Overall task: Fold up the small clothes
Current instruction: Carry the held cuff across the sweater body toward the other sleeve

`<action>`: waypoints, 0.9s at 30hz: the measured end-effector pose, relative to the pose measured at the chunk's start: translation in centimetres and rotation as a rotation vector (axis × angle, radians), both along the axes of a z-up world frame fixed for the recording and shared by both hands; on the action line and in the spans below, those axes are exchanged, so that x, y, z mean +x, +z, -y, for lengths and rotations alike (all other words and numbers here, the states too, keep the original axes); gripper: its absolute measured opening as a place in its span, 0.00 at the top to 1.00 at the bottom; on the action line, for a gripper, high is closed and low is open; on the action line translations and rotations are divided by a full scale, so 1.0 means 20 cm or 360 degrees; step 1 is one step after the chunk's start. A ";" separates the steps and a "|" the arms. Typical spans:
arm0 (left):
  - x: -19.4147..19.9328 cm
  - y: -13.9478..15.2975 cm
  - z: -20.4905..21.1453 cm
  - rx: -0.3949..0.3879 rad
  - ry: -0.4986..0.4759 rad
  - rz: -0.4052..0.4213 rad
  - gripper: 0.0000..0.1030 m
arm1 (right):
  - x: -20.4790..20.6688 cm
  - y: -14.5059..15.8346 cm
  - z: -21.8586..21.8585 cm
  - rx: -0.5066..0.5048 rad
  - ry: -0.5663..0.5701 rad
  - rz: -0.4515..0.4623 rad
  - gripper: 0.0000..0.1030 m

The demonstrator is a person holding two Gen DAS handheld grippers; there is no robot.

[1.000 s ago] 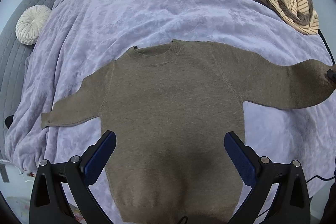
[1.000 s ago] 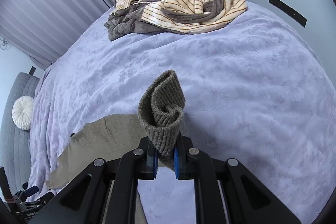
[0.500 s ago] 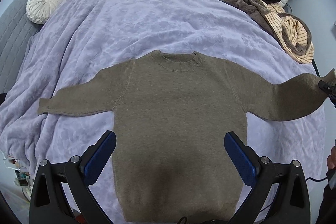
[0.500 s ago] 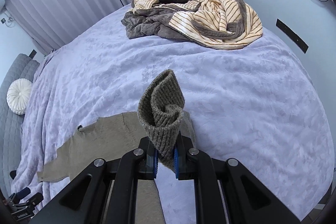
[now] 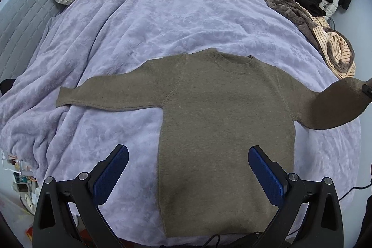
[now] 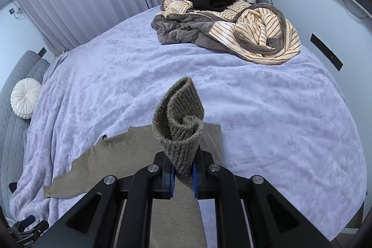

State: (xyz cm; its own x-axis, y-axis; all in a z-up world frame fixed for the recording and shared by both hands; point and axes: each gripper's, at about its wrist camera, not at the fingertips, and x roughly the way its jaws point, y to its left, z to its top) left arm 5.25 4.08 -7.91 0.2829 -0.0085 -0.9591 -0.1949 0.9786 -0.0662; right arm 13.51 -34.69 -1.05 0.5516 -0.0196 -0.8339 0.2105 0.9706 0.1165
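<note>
One olive-brown knitted sweater (image 5: 223, 113) lies flat, front up, on the lilac bed cover (image 5: 162, 15). Right hand-held gripper (image 6: 182, 174) pinches its ribbed cuff (image 6: 179, 122), lifted off the cover, likely to fold that sleeve inward; left hand-held gripper (image 5: 188, 169) hovers wide and empty over the hem.

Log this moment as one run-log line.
step: fold sleeve | right hand-held gripper: shut on sweater cuff, lifted | left hand-held gripper: open, above sweater | bed
</note>
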 end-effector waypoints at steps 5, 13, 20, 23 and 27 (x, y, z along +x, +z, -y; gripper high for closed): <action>-0.07 -0.03 -0.20 -0.0013 0.0085 -0.0021 0.00 | 0.04 -0.04 -0.11 0.0009 0.0011 -0.0028 0.89; -0.15 -0.11 -0.41 -0.0065 0.0156 -0.0054 0.00 | 0.03 0.00 -0.37 0.0032 0.0074 0.0003 0.89; -0.15 -0.16 -0.52 -0.0134 0.0179 -0.0062 0.00 | 0.04 0.02 -0.61 -0.0091 0.0151 -0.0025 0.89; -0.15 -0.18 -0.55 -0.0152 0.0183 -0.0061 0.00 | 0.07 0.02 -0.70 -0.0145 0.0168 -0.0049 0.89; -0.17 -0.21 -0.61 -0.0179 0.0209 -0.0064 0.00 | 0.11 -0.01 -0.79 -0.0197 0.0167 -0.0094 0.89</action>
State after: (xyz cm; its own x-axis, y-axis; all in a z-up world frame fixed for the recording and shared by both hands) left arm 1.92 16.35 -12.08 0.2503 -0.0819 -0.9647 -0.3253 0.9313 -0.1635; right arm 15.63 -18.97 -1.34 0.5061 -0.0691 -0.8597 0.1102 0.9938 -0.0149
